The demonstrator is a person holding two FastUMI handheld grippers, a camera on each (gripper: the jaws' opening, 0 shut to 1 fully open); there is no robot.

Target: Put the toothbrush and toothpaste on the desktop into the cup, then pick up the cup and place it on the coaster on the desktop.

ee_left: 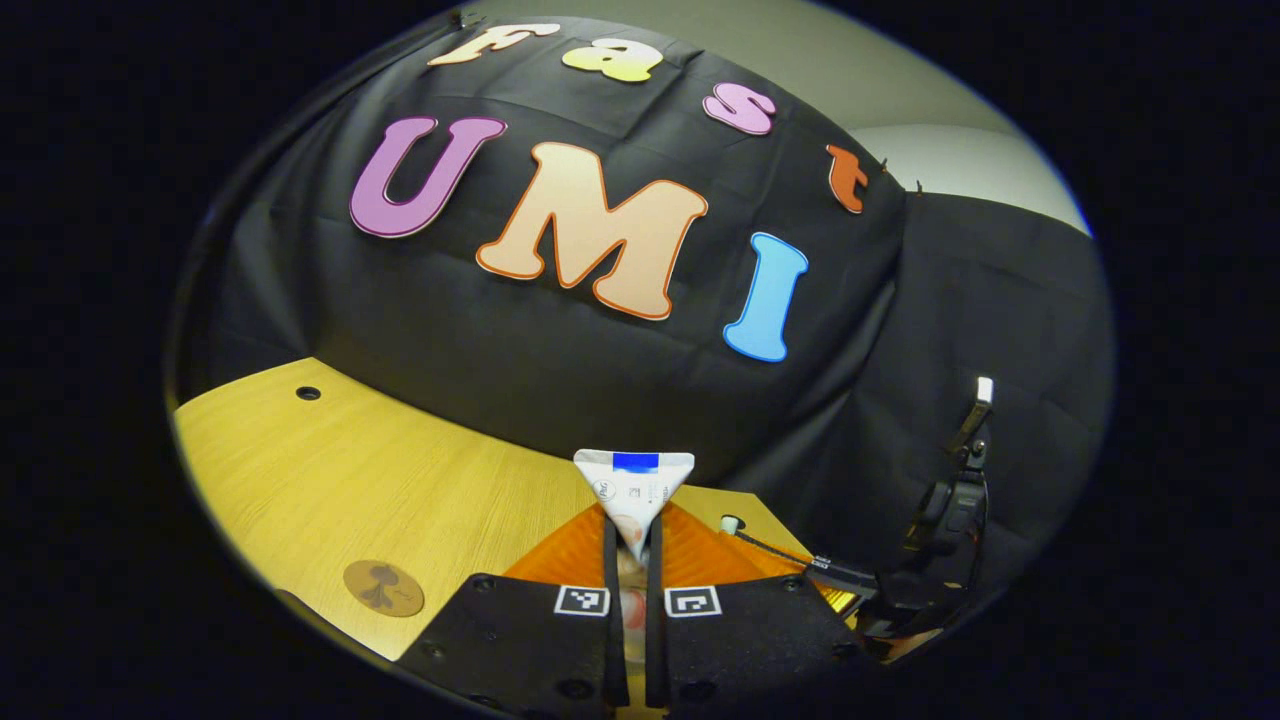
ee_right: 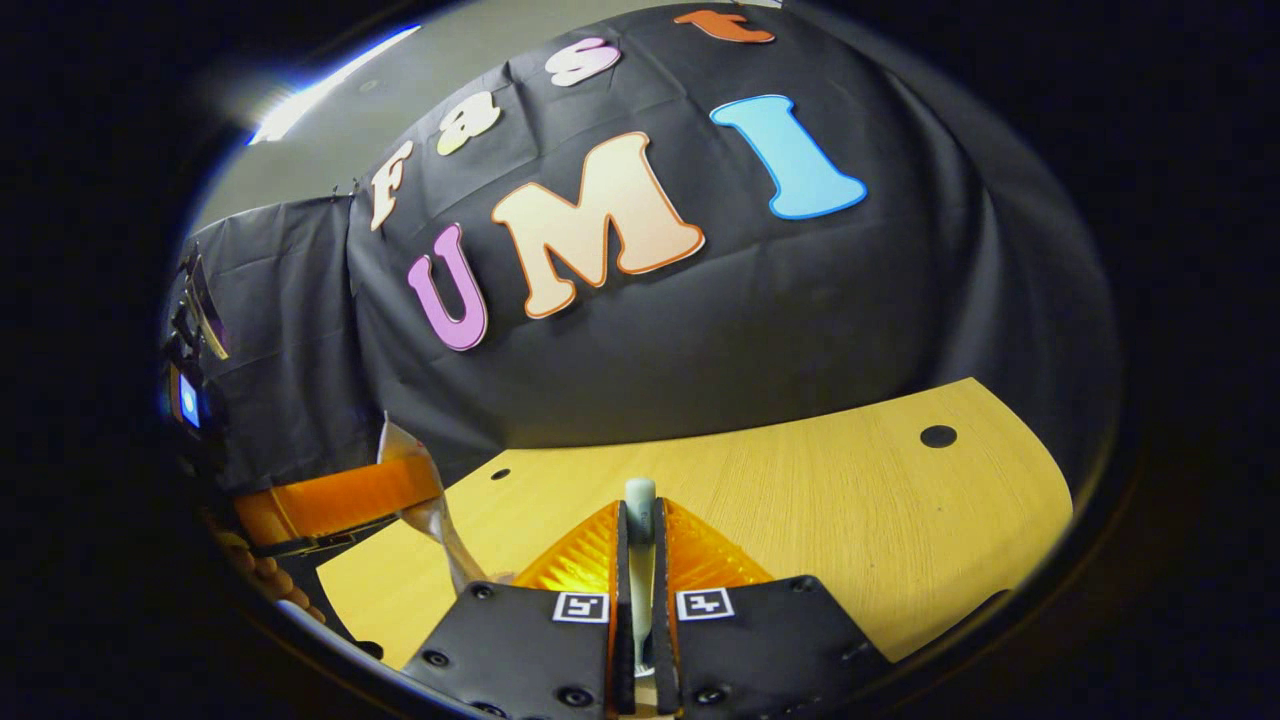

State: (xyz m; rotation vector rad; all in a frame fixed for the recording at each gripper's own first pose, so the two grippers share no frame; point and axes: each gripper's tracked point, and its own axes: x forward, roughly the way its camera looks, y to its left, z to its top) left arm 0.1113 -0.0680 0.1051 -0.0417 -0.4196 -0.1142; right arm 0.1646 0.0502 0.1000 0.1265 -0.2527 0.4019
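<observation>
The toothpaste (ee_left: 634, 492) is squeezed tight in the left tool (ee_left: 634, 545) and the toothbrush (ee_right: 640, 545) in the right tool (ee_right: 640, 560), lifted off the tabletop (ee_right: 840, 510) for the cup.

- The toothpaste (ee_left: 634, 490) sits between the fingers of the left gripper (ee_left: 634, 560), above the bench (ee_left: 400, 480).
- The coaster (ee_left: 383, 587) lies on the bench near its front edge, left of this gripper.
- The toothbrush (ee_right: 640, 540) stands between the fingers of the right gripper (ee_right: 640, 560).
</observation>
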